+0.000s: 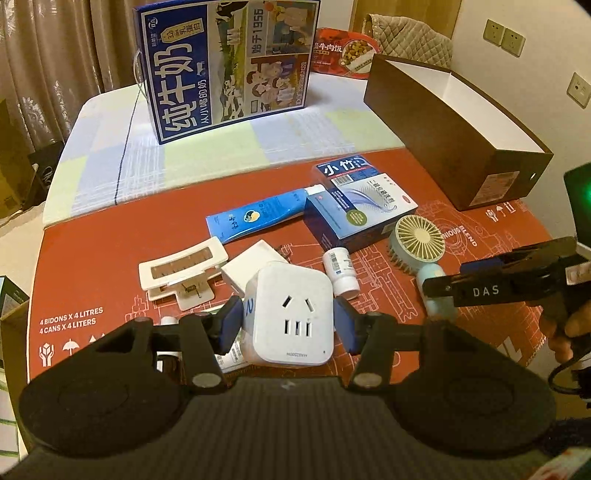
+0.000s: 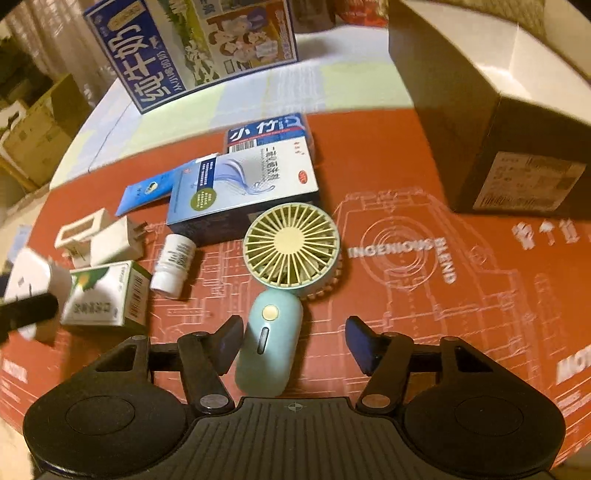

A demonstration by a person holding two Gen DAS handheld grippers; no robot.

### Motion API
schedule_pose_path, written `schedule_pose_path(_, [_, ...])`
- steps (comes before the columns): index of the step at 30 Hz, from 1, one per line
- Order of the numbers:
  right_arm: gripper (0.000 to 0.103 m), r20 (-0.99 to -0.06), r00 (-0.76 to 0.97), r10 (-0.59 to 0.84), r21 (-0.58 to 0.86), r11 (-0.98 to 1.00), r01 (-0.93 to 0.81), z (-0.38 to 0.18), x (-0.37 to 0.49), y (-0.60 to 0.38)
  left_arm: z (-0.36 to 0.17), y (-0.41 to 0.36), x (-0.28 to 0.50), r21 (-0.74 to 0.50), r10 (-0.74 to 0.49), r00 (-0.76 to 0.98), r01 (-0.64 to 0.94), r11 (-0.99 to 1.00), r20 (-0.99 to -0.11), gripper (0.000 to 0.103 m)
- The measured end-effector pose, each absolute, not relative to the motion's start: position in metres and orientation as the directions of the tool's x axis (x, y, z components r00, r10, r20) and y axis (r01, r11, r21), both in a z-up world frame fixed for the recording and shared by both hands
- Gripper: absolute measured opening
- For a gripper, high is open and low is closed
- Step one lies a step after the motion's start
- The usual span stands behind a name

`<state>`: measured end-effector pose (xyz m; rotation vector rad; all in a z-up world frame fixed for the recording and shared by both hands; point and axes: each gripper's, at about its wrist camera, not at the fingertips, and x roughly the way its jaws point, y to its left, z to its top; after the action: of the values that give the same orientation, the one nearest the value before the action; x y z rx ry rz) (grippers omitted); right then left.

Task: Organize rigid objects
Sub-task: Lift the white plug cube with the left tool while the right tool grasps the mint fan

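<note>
My left gripper (image 1: 289, 324) has its pads against both sides of the white socket cube (image 1: 291, 317), holding it above the red mat (image 1: 110, 258). My right gripper (image 2: 293, 343) hovers low with fingers spread, the mint handheld fan (image 2: 284, 266) between them nearer the left pad. The brown open box (image 1: 454, 122) sits at two o'clock.

Home room, curtains (image 1: 55, 55), wall sockets (image 1: 504, 35), milk carton (image 1: 221, 62), cluttered table (image 1: 110, 147)

Bare red mat (image 2: 424, 302) lies open between the handheld fan (image 2: 288, 258) and the brown box (image 2: 480, 147); small items crowd the fan's other side.
</note>
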<state>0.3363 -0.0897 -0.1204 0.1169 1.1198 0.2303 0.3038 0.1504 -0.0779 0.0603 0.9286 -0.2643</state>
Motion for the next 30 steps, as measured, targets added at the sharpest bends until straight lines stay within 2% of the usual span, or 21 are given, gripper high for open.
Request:
schedule_pose_path(5, [0.058, -0.849, 0.476, 0.228, 0.185, 0.973, -0.137, -0.120, 0.343, -0.077, -0.078, 0.151, 0.308, -0.062, -0.202, 0.567, 0.256, 0.965, -0.799, 0.049])
schedule_pose_path(13, [0.058, -0.856, 0.483, 0.184, 0.133, 0.981, -0.138, -0.133, 0.351, -0.063, -0.081, 0.155, 0.313, -0.062, -0.196, 0.564, 0.248, 0.967, -0.802, 0.049])
schedule_pose_path(16, [0.042, -0.854, 0.490, 0.177, 0.123, 0.982, -0.141, -0.138, 0.349, -0.063, -0.082, 0.156, 0.313, -0.065, -0.196, 0.564, 0.243, 0.968, -0.802, 0.049])
schedule_pose_path(30, [0.041, -0.832, 0.513, 0.209, 0.150, 0.977, -0.154, -0.122, 0.324, -0.079, -0.078, 0.148, 0.310, -0.068, -0.207, 0.568, 0.256, 0.964, -0.797, 0.049])
